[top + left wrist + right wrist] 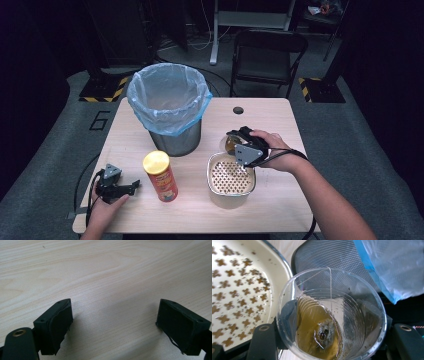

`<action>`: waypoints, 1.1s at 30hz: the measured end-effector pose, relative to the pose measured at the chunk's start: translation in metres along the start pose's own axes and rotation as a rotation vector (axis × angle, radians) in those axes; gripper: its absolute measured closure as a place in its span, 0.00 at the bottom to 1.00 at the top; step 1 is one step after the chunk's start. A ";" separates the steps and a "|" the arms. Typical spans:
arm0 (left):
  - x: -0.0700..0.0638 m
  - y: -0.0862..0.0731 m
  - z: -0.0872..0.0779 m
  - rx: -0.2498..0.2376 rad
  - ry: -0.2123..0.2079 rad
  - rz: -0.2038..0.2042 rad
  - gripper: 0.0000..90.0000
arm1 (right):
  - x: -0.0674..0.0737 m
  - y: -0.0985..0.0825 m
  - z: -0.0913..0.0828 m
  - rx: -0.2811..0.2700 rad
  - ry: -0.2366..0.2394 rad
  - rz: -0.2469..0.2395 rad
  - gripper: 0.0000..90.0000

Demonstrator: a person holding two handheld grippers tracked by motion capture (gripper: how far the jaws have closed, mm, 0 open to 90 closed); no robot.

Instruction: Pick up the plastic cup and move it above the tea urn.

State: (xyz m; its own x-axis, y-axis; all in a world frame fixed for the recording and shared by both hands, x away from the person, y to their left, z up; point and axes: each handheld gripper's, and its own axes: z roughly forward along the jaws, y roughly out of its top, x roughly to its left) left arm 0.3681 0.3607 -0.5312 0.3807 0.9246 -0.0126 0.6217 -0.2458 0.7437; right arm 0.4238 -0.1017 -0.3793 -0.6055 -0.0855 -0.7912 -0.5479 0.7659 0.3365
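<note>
High view: a person works at a wooden tabletop (280, 200) w/ a pair of tongs in each hand. Right tongs (236, 145) grasp a clear plastic cup (329, 315), one jaw on each side of its wall, held just past the far rim of a cream strainer tray (215, 162) w/ a perforated floor. Right gripper view: cup is tilted toward the camera; a little brownish liquid, foam and a tea bag (322, 333) on a thin string (330, 287) sit low inside it. Behind the cup stand a dark mesh bin (175, 142) and its blue plastic liner (397, 267). Tray floor (234, 290) shows brown star-shaped holes and dark specks, prob. tea dregs, though the view is too coarse to be sure. Judgement on progress: cup is picked up and carried to the tray/bin area, so the grasp and lift appear done; emptying looks partial at most, since liquid and bag remain in the cup. Left to do, approx.: drain the rest over the tray, then drop the cup or bag into the lined bin. Left tongs (131, 187) rest released on the tabletop near its left front corner, jaws wide apart w/ bare wood between them (left gripper view), well apart from the cup. A red snack can (161, 176) w/ yellow lid stands upright between left tongs and tray, untouched.
</note>
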 end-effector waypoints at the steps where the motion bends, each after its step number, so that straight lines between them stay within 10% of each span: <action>1: 0.000 0.000 0.000 -0.001 0.000 -0.002 0.14 | 0.002 0.002 -0.001 0.006 0.002 -0.010 0.40; 9: 0.000 0.000 0.000 -0.001 0.000 -0.002 0.14 | 0.021 0.027 -0.009 0.097 -0.099 -0.305 0.42; 14: 0.000 0.000 0.000 0.000 0.000 -0.001 0.14 | 0.036 0.042 -0.010 0.178 -0.201 -0.600 0.42; 21: 0.000 0.000 0.000 -0.001 0.000 -0.002 0.14 | 0.051 0.042 -0.006 0.253 -0.270 -0.839 0.42; 23: 0.000 0.000 0.000 -0.001 0.000 -0.002 0.14 | 0.057 0.040 -0.002 0.219 -0.318 -0.823 0.42; 26: 0.000 0.000 0.000 -0.001 0.000 -0.001 0.14 | 0.060 0.040 -0.002 0.268 -0.318 -0.952 0.41; 28: 0.000 0.000 0.000 -0.001 0.000 -0.002 0.14 | 0.069 0.035 -0.001 0.258 -0.364 -0.912 0.41; 33: 0.000 0.000 0.000 -0.001 0.000 -0.001 0.14 | 0.066 0.037 -0.004 0.293 -0.323 -0.968 0.41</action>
State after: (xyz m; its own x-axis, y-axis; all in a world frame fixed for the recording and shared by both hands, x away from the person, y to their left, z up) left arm 0.3681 0.3607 -0.5312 0.3801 0.9248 -0.0139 0.6217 -0.2443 0.7442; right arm 0.3609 -0.0811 -0.4174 0.2199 -0.6004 -0.7689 -0.5277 0.5897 -0.6113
